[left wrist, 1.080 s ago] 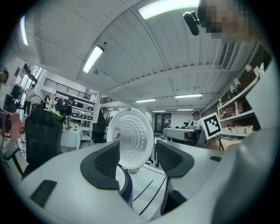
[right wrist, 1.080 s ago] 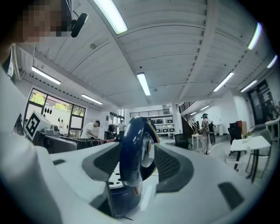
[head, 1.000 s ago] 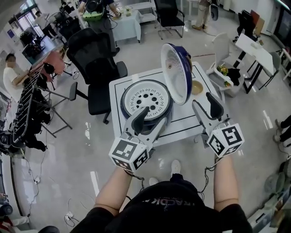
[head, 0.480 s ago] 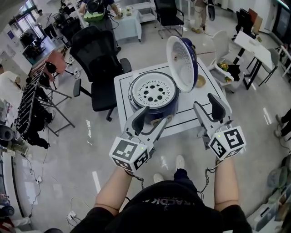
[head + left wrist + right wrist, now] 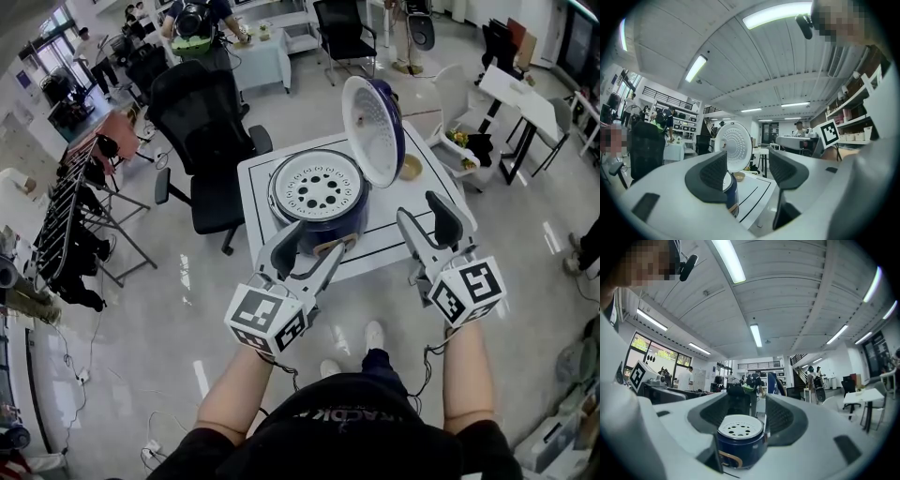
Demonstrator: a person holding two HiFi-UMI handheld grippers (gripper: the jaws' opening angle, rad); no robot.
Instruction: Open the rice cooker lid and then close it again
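A navy rice cooker (image 5: pixel 319 202) stands on a white table (image 5: pixel 258 178). Its lid (image 5: pixel 373 131) is swung up at the right, and the perforated white inner plate shows. My left gripper (image 5: pixel 306 247) is open at the cooker's near side with nothing between its fingers. My right gripper (image 5: pixel 424 216) is open too, near the table's front right corner below the lid. In the left gripper view the raised lid (image 5: pixel 733 145) and cooker body (image 5: pixel 731 194) sit beyond the left gripper (image 5: pixel 747 171). In the right gripper view the cooker (image 5: pixel 740 437) shows beyond the empty right gripper (image 5: pixel 743 416).
A black office chair (image 5: pixel 211 131) stands against the table's far left side. A small bowl (image 5: pixel 410 167) sits on the table behind the lid. A white chair with items (image 5: pixel 464 141) is at the right, and a rack (image 5: pixel 66 216) at the left.
Both grippers have drawn back a little from the cooker toward the person. The lid has stayed up and both sets of jaws have stayed apart.
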